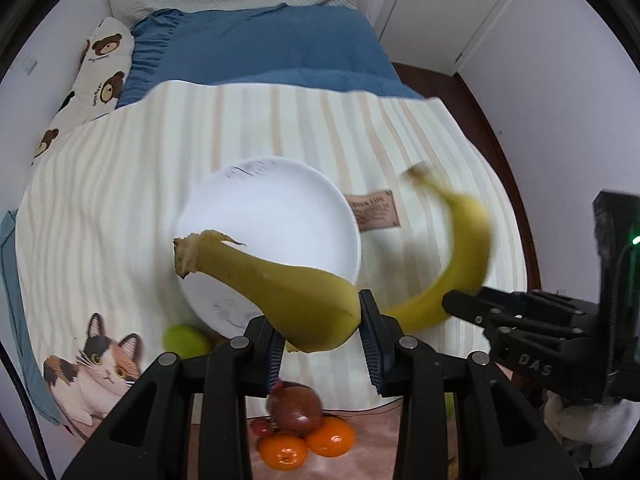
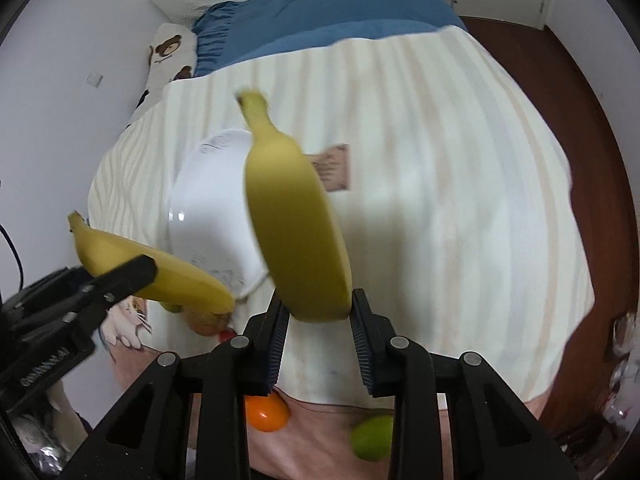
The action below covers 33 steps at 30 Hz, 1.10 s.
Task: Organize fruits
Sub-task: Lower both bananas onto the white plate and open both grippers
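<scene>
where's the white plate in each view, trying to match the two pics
Left wrist view: the white plate sits at centre on the striped blanket, partly behind the banana held in the left tongs.
Right wrist view: the plate is left of centre, partly hidden by the banana in the right tongs.
Shared landmark: the brown label just right of the plate.
</scene>
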Tool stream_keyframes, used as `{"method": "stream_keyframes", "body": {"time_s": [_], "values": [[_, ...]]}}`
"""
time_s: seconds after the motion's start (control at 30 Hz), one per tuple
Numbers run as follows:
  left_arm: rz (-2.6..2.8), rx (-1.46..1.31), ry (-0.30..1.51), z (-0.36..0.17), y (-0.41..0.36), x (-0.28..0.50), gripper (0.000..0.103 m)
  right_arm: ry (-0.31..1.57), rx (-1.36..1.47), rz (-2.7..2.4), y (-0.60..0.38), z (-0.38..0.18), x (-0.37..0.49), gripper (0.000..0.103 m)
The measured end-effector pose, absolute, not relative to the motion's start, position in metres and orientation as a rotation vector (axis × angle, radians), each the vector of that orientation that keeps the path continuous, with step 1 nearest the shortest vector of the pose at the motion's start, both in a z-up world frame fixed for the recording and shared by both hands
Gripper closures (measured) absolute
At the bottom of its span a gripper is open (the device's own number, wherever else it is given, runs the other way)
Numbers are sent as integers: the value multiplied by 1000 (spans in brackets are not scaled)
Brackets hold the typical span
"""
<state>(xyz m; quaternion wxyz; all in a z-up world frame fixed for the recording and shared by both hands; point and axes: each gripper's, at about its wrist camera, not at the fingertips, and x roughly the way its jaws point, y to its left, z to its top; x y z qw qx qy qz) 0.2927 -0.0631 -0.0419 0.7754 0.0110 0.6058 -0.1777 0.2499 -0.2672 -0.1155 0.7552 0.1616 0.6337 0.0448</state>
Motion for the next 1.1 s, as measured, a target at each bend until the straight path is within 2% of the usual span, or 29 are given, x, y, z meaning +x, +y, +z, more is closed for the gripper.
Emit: {"method": "stream_keyframes", "body": {"time_s": [0.07,0.1,0.13,0.17,0.23,0.37,0.4,0.47,0.5,0.53,0.6,0.63,0.7,0.83,1.0,1.1], "values": [[-392,7,1307,-41,-51,296,72,1381,341,120,-251,-110,252,72],[-392,4,1307,-43,-47,298,72,1381,329,127,-245,-107,252,78],[-391,3,1307,-41,-42,299,72,1376,320,146,-239,-102,252,95],[-392,2,1305,-39,-36,301,72,1375,327,160,-233,-99,255,97],[-383,0,1303,-44,-30,304,72,1365,308,184,-220,-92,256,97],[-341,7,1330,-72,-18,316,72,1417,272,203,-188,-119,277,95],[-332,8,1348,-81,-16,319,72,1434,253,207,-184,-133,279,92],[-320,9,1380,-96,-12,322,72,1463,212,194,-174,-159,284,68],[-316,9,1379,-101,-10,323,72,1480,183,180,-169,-173,284,52],[-312,18,1375,-103,-10,323,72,1493,159,176,-165,-186,284,47],[-316,10,1384,-105,-10,328,72,1530,92,128,-157,-214,285,45],[-316,14,1385,-105,-11,330,72,1533,66,90,-157,-225,286,54],[-315,26,1386,-107,-13,333,72,1530,102,75,-160,-232,285,60],[-319,28,1394,-113,-14,340,72,1491,172,110,-164,-208,276,69],[-319,-11,1434,-125,-13,364,72,1444,373,167,-177,-182,291,70],[-323,-21,1469,-138,-14,383,72,1419,396,172,-177,-180,311,70]]}}
